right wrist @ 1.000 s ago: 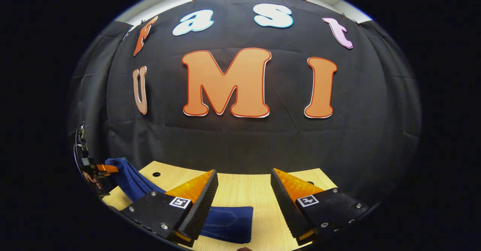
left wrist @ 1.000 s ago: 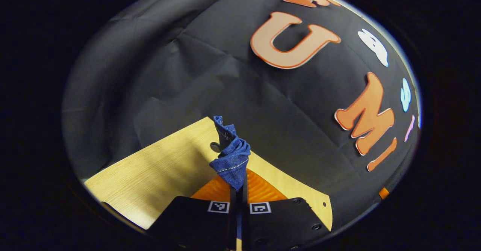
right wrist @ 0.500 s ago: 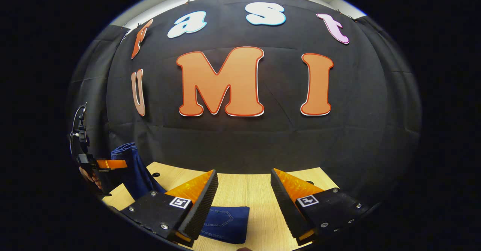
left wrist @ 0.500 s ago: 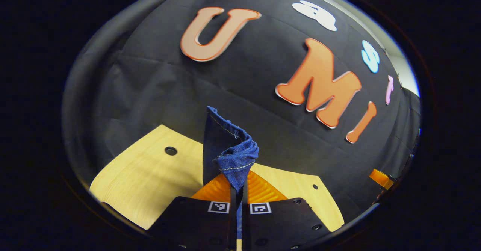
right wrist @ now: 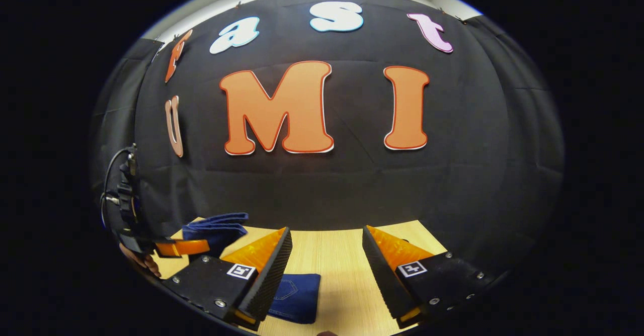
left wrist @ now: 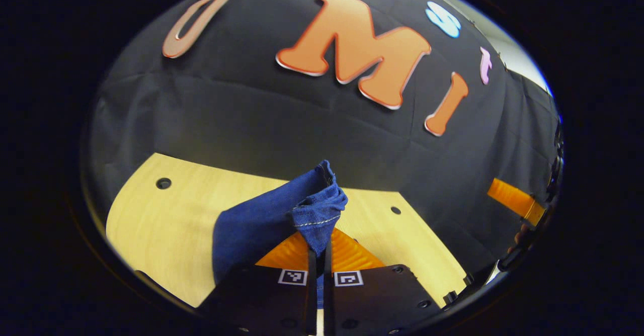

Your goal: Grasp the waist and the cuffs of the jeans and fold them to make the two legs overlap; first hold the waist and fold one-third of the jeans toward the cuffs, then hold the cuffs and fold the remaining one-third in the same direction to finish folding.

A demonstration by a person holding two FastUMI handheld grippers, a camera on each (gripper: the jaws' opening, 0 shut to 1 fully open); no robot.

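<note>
The left hand-held gripper (left wrist: 319, 255) is clenched on a bunched hem of the jeans (left wrist: 261, 223), lifted above the desk (left wrist: 166, 215) at the lower centre of its frame, so a late fold looks underway. The right hand-held gripper (right wrist: 326, 263) hangs released over the desk, a folded part of the jeans lying at the lower left behind its finger. Whether the pinched end is cuff or waist is hard to make out, and how many layers lie folded is hidden.

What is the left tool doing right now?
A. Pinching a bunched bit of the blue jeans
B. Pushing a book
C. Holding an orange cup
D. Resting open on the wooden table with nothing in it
A. In the left gripper view the left tool has its fingers shut together with a bunched fold of the jeans sticking up between them, above the wooden table.
</note>
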